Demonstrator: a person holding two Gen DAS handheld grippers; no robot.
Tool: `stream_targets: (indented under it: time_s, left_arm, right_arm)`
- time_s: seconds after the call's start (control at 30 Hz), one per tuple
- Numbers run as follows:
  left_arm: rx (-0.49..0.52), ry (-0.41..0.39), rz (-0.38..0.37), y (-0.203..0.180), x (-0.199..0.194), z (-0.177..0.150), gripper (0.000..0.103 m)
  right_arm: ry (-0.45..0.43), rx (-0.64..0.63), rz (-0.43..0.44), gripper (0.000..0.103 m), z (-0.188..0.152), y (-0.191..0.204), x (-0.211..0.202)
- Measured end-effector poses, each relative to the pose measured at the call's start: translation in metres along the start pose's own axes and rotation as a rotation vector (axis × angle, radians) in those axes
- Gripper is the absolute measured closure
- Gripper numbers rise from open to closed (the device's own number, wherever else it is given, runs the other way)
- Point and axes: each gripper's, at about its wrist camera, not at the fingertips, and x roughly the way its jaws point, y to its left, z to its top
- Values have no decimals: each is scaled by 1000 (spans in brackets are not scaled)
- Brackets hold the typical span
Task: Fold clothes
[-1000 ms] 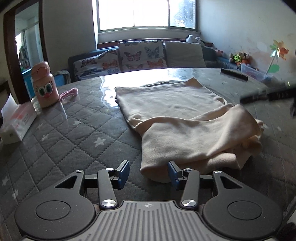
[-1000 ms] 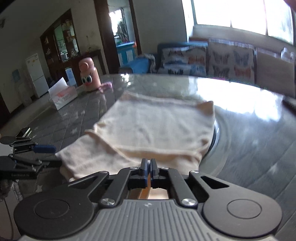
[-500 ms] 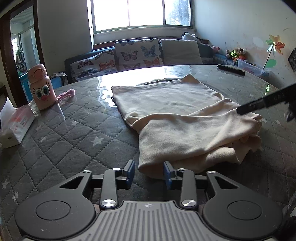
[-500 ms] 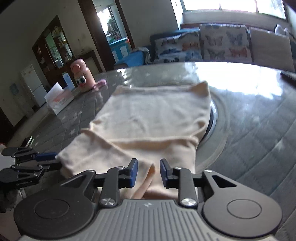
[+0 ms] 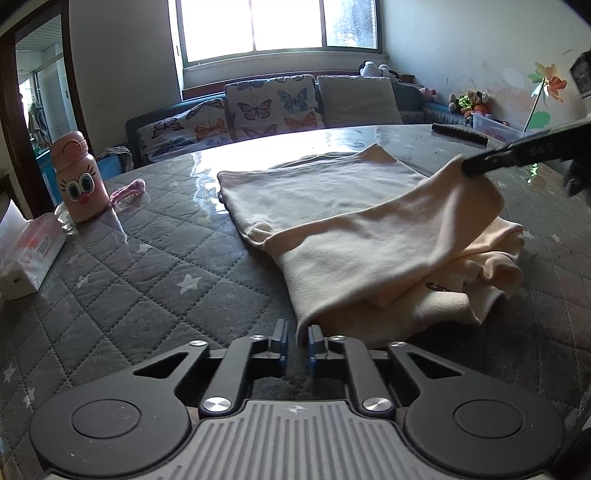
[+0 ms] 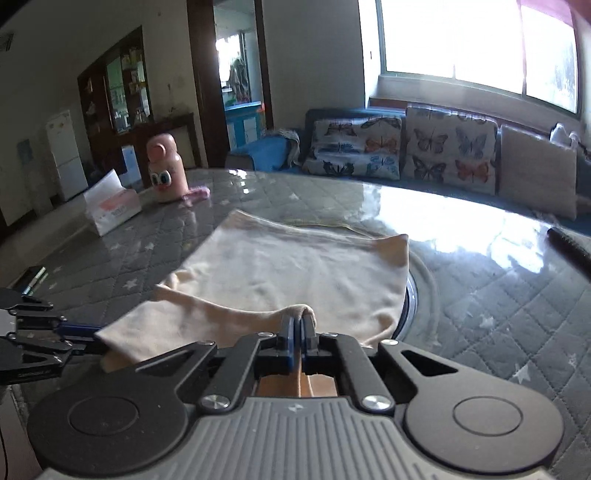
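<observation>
- I see the cream garment point(image 5: 332, 206) lying on the grey quilted table point(image 5: 129, 266) with its long axis running away from my left wrist camera, from the near edge of the table toward the window point(image 5: 273, 26) and sofa point(image 5: 258, 110).
- The far half lies flat and smooth; the near half is doubled over itself into a thicker, rumpled stack (a bit of dark print shows on a lower layer).
- My left gripper point(image 5: 296, 341) sits low at the near left corner of that stack. Its blue-tipped fingers point(image 5: 281, 339) are drawn close with a narrow gap, and the corner of the top layer comes right down to that gap, beside the right finger; I cannot tell whether cloth is actually pinched.
- In the right wrist view the same left gripper point(image 6: 79, 332) appears at the left edge, its tips meeting the near left corner of the garment point(image 6: 295, 269).
- My right gripper point(image 6: 297, 330) is clamped on a fold of the garment, with cloth bunched over the fingertips and running back between the fingers.
- From the left camera I see the right gripper point(image 5: 476, 168) as a dark bar at the right, holding the top layer's right corner lifted off the stack, so the layer slopes down toward my left gripper.
- Well to the left of the garment stand a pink bottle point(image 5: 78, 181) and a tissue box point(image 5: 29, 254).
</observation>
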Motion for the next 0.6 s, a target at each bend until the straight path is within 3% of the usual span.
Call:
stream_targets:
  time_s: [0.2,0.27,0.33,0.6]
  left_arm:
    - [26,13,16,0,0,-2,95]
    - [31,10,14,1,-3,0,95]
    - [27,-2,12,2,-8,3,95]
    - [19,-79,10,4,-28,24,92]
  right_arm:
    - [92,39,-76,96,-14,-20,32]
    - [83,41,-72,96,-15,-21,28]
    - [59,20,-39,95,-13,-16,19]
    - [99,-79,78,85,-22,18,26]
